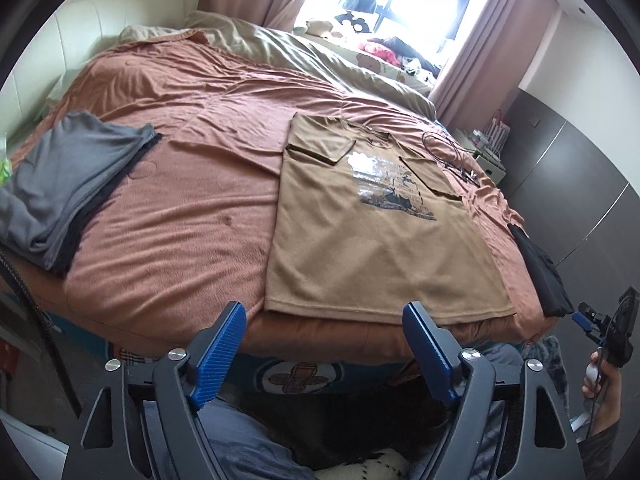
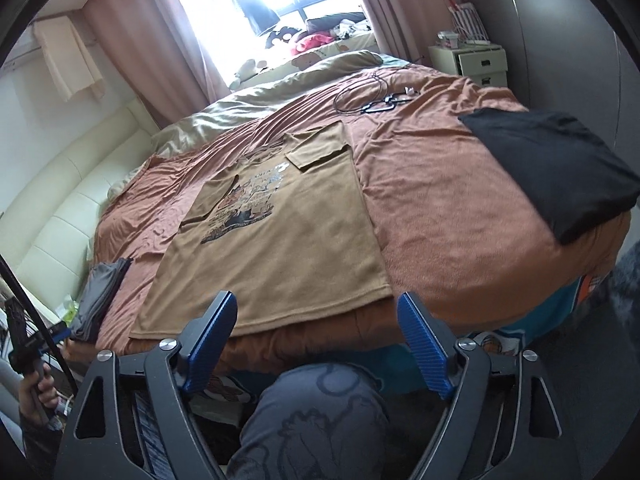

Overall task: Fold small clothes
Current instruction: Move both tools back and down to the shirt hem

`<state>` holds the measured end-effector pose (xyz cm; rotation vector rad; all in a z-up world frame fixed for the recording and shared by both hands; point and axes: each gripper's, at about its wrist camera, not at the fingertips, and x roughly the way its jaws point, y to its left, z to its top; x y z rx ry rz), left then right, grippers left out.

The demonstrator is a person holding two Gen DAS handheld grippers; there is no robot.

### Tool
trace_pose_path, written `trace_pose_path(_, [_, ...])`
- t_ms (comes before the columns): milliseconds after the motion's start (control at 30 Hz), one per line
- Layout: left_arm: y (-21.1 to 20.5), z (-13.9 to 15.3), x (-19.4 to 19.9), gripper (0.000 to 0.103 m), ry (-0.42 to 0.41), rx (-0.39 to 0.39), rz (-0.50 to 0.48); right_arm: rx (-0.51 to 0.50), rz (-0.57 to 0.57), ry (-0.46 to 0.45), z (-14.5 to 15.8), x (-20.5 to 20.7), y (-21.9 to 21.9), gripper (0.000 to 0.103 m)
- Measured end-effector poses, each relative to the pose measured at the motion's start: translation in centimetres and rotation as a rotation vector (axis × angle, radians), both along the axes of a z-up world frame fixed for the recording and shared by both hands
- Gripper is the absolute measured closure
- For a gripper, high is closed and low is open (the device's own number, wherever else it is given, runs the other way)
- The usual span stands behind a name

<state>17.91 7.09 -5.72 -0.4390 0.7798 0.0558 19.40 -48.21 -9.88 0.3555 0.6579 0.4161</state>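
At the near edge of the bed, the left gripper [image 1: 324,320] and right gripper [image 2: 316,310] hang with jaws apart, empty, short of the tan T-shirt's [image 1: 360,240] hem. The shirt lies flat, sleeves folded in; a shallow pinch could snag the rust bedspread [image 1: 180,208] too.

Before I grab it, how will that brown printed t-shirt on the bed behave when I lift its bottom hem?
The brown t-shirt will probably flop and drape, since it lies flat with its sleeves folded in. It looks thin, so likely light. The orange blanket beneath is wrinkled and soft, so it may bunch up or get pinched along with the hem.
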Motion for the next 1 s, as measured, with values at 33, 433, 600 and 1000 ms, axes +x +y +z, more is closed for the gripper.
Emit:
trace_pose_path(33, [0.0, -0.1, 0.0, 0.024, -0.002, -0.006, 0.001, 0.020, -0.001, 0.003, -0.5, -0.1, -0.2, 0.024])
trace_pose_path(433, [0.8, -3.5, 1.8, 0.036, 0.006, -0.083, 0.038, 0.149, -0.056, 0.075, -5.2, 1.9, -1.6, 0.040])
trace_pose_path(600, [1.8, -6.2, 3.7, 0.036, 0.044, -0.132, 0.067, 0.207, -0.059, 0.109, -7.1, 4.9, -1.1, 0.040])
trace_pose_path(1000, [4.5, -12.5, 7.3, 0.040, 0.173, -0.221, 0.145, 0.258, -0.029, 0.177, -10.5, 11.0, -0.7, 0.040])
